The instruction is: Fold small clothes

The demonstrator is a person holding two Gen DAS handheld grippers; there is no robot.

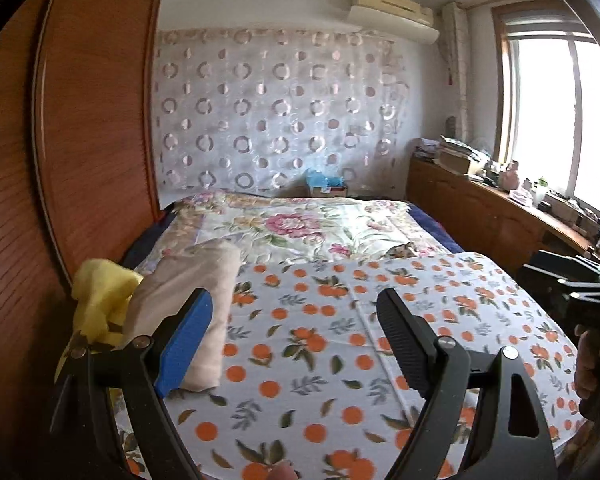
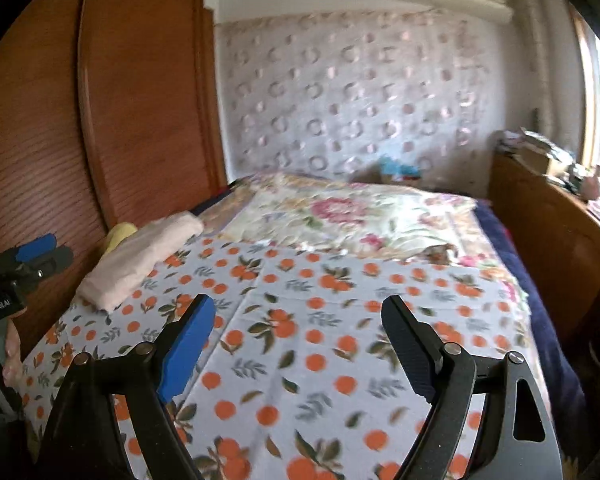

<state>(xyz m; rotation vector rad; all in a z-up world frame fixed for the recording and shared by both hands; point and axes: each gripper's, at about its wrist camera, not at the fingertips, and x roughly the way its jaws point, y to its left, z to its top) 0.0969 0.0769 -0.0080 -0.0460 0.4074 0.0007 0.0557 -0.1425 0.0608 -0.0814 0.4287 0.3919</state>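
Closest to both cameras, the left gripper (image 1: pixel 296 308) and the right gripper (image 2: pixel 300 314) hang over an orange-print cloth (image 1: pixel 340 340) spread on a bed, each with its fingers spread wide and nothing between them. Toward the cloth's left edge lies a folded beige garment (image 1: pixel 192 304), with a crumpled yellow garment (image 1: pixel 100 296) just beside it against a wooden wardrobe (image 1: pixel 96 120). Farther back lies a floral quilt (image 1: pixel 300 228), then a circle-patterned curtain (image 1: pixel 276 112).

Folded garment (image 1: pixel 188 312) on the cloth's (image 1: pixel 340 340) left edge, crumpled garment (image 1: pixel 100 300) just left, quilt (image 1: pixel 300 228) behind.
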